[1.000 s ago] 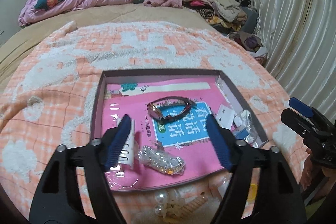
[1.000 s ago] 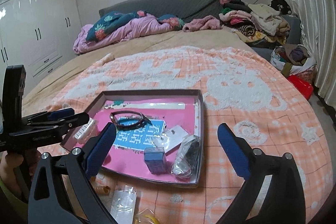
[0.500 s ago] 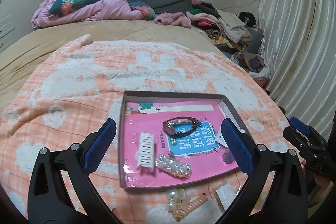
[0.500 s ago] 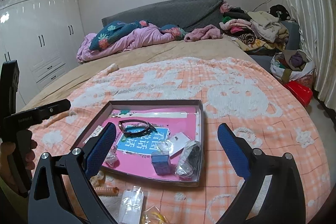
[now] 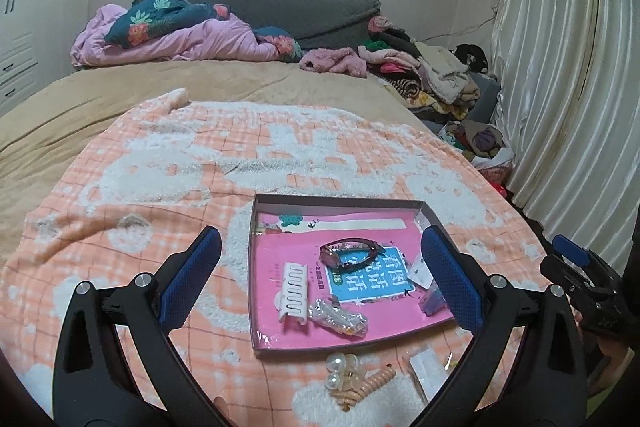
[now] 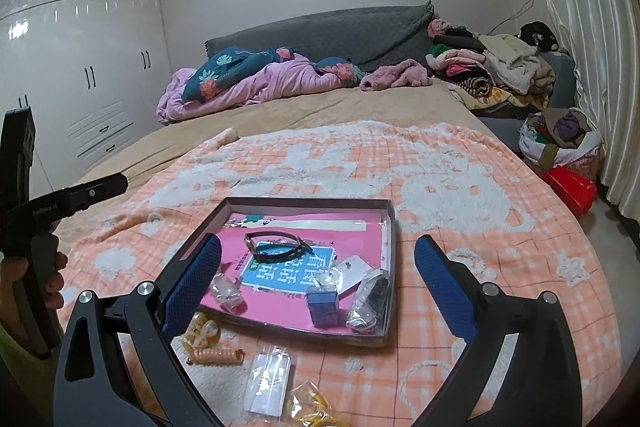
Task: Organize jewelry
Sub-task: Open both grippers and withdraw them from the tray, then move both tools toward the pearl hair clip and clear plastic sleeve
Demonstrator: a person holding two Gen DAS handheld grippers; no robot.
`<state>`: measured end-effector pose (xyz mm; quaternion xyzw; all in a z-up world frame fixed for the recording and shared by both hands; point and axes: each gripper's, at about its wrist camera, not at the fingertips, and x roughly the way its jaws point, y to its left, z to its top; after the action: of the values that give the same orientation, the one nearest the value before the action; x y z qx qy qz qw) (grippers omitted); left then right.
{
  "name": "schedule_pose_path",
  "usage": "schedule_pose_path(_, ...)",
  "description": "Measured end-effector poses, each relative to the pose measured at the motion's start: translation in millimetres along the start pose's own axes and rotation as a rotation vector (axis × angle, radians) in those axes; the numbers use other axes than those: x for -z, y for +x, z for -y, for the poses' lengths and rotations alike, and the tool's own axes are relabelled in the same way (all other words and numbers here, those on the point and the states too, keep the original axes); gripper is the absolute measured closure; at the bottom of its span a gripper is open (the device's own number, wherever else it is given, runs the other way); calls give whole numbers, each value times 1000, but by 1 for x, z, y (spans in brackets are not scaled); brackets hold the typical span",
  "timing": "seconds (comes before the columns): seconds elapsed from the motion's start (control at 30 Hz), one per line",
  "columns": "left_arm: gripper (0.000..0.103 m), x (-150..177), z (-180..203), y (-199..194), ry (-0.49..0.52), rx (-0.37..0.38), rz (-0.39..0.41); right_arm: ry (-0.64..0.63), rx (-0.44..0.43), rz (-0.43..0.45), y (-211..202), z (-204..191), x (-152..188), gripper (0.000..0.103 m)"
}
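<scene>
A shallow box tray (image 5: 336, 201) with a pink lining lies on the orange checked blanket. In it are a dark-strapped watch (image 5: 348, 253), a white comb clip (image 5: 295, 287) and a bagged trinket (image 5: 338, 317). My left gripper (image 5: 320, 241) hovers above the tray's near side, open wide with nothing between its fingers. The right wrist view shows the same tray (image 6: 308, 202) with the watch (image 6: 276, 247), a small blue box (image 6: 323, 305) and a bagged dark item (image 6: 370, 297). My right gripper (image 6: 318, 251) is open and empty, raised over the tray's near edge.
On the blanket in front of the tray lie a pearl clip (image 5: 342, 375), a peach spiral hair tie (image 6: 216, 355), a clear bag (image 6: 268, 383) and a bag of yellow bands (image 6: 316, 411). Bedding and piled clothes (image 5: 420, 67) sit at the back. A curtain (image 5: 560, 67) hangs on the right.
My left gripper's jaws widened and it drew back and up from the tray, leaving the white comb clip lying inside. The right gripper rose a little.
</scene>
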<state>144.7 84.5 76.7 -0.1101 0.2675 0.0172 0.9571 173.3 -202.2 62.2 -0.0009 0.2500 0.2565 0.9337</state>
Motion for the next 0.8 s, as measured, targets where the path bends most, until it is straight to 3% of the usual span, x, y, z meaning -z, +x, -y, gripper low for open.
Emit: schedule_pose_path(0.8,10,21,22,-32,53,2,2,-39,-19,12,-38,-14,3,6)
